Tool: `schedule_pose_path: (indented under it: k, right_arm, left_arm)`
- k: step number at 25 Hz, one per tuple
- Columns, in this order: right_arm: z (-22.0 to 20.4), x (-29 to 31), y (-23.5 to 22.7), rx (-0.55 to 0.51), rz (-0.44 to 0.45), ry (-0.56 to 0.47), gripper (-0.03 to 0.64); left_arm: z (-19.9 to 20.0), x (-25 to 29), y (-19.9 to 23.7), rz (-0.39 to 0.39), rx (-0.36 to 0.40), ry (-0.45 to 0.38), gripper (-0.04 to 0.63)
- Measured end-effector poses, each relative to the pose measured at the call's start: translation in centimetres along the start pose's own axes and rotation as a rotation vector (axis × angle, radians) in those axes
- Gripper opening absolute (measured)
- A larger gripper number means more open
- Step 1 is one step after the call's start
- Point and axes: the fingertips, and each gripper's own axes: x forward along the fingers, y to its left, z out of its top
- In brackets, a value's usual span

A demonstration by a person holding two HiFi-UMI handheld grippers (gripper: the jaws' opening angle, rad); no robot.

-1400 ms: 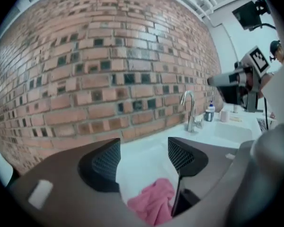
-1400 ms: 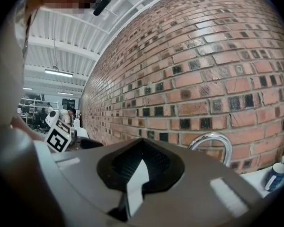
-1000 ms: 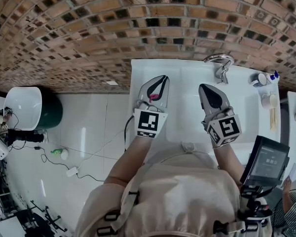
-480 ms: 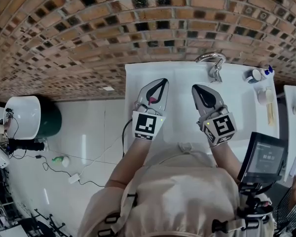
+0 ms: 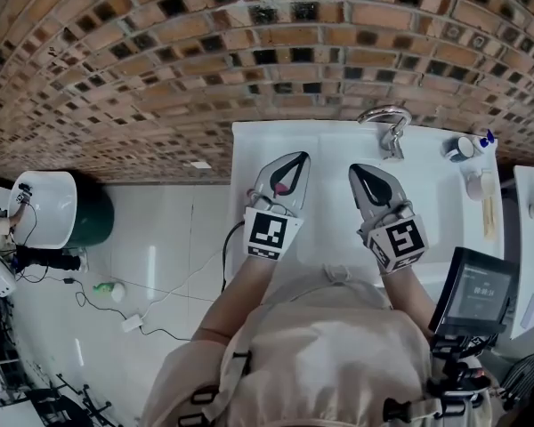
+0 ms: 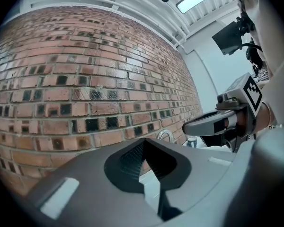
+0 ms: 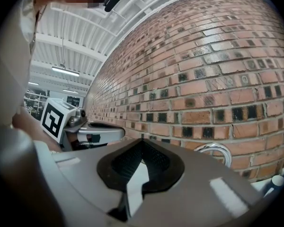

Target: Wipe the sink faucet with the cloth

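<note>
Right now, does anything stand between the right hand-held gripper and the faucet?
Nothing visible does. Only bare white sink top lies between the right hand-held gripper and the faucet.

no readable text or numbers, tablet screen (image 5: 479, 294) print too small

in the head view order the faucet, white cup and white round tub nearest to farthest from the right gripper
From the right gripper:
1. faucet, just ahead of it and slightly right.
2. white cup, farther off to the right.
3. white round tub, far across at the view's left edge.
</note>
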Motion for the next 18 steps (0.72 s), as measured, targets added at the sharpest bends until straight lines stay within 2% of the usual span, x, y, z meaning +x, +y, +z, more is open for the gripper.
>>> schedule_pose_path:
  k: [18]
  right_arm:
    - [0.36, 0.56, 0.28, -0.015, 0.009, 0.005, -0.006]
  left_arm:
    - [-0.31, -0.34, 0.94, -0.021, -0.027, 0.004, 0.002]
